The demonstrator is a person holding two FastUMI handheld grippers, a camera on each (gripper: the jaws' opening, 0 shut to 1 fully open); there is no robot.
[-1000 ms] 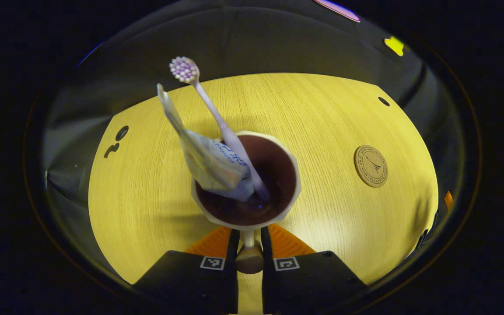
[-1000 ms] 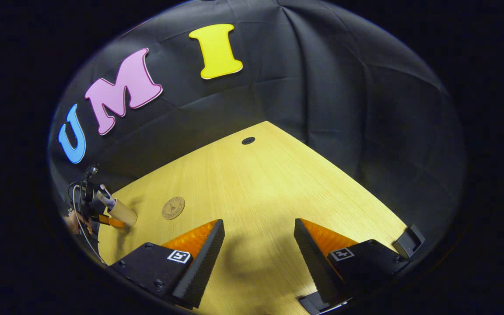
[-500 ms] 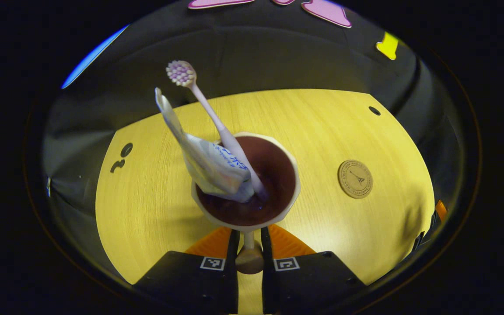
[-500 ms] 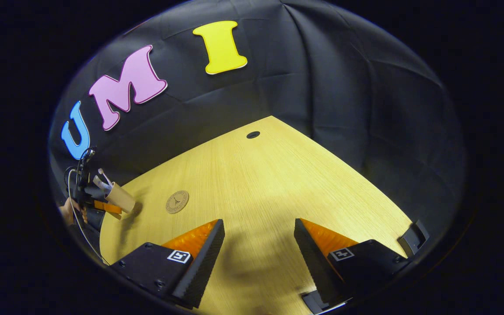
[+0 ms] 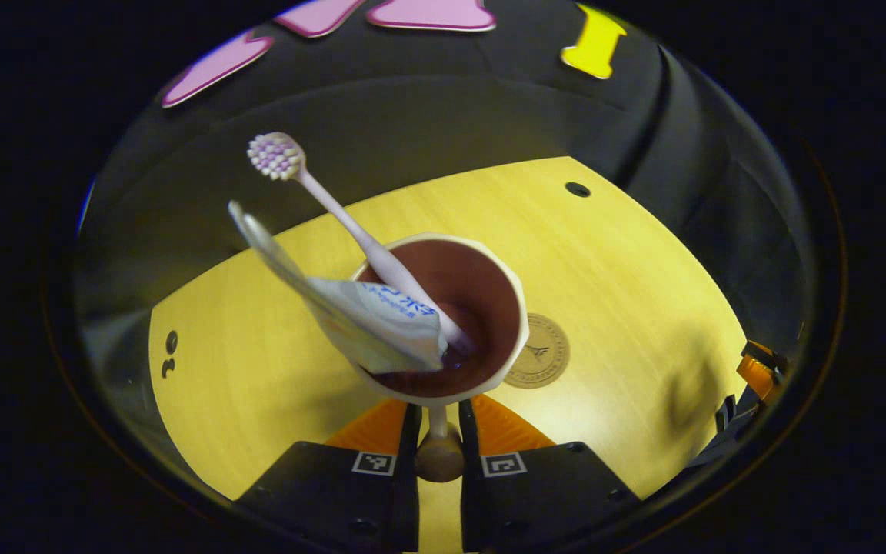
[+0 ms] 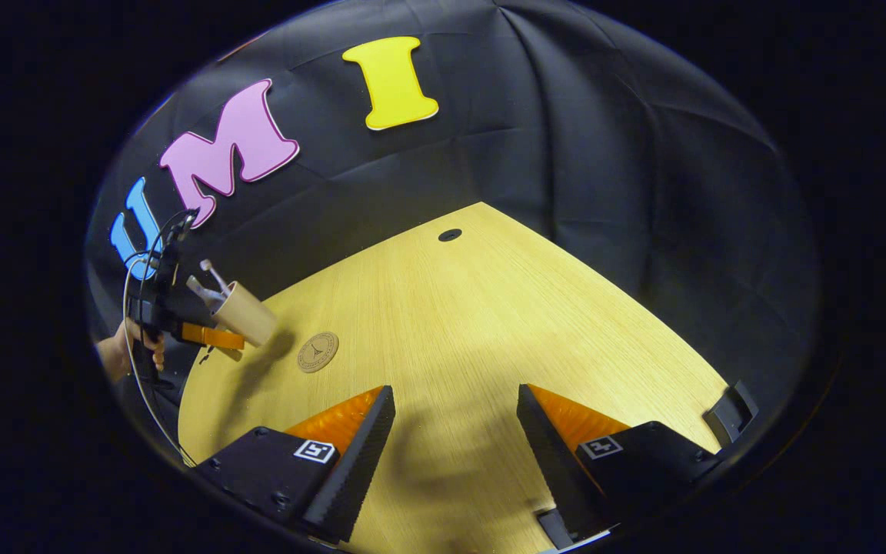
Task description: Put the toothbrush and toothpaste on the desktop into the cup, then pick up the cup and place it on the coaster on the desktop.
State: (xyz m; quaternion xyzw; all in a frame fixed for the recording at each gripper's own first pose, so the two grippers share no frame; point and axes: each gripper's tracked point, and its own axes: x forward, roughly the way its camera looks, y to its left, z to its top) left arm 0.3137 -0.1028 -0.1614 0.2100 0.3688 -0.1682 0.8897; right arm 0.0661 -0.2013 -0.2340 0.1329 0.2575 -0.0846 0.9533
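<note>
- Now riding closer to the coaster (image 5: pixel 538 360) than a second ago, cup (image 5: pixel 443 319) hanging above the desktop (image 5: pixel 627 269), rim overlapping the coaster's edge.
- Pinching the cup's handle (image 5: pixel 438 446): left gripper (image 5: pixel 438 431).
- Idling with fingers spread: right gripper (image 6: pixel 454 438).
- Counting one toothbrush (image 5: pixel 335 211), one toothpaste (image 5: pixel 351 312), both leaning inside.
- Hiding part of the coaster behind the cup.

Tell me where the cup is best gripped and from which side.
By its handle, from the side, as the left gripper does now: both fingers pinch the thin stem that sticks out below the rim and ends in a knob. That likely suits it, since the cup has a wide mouth crowded by the leaning toothbrush and toothpaste.
</note>
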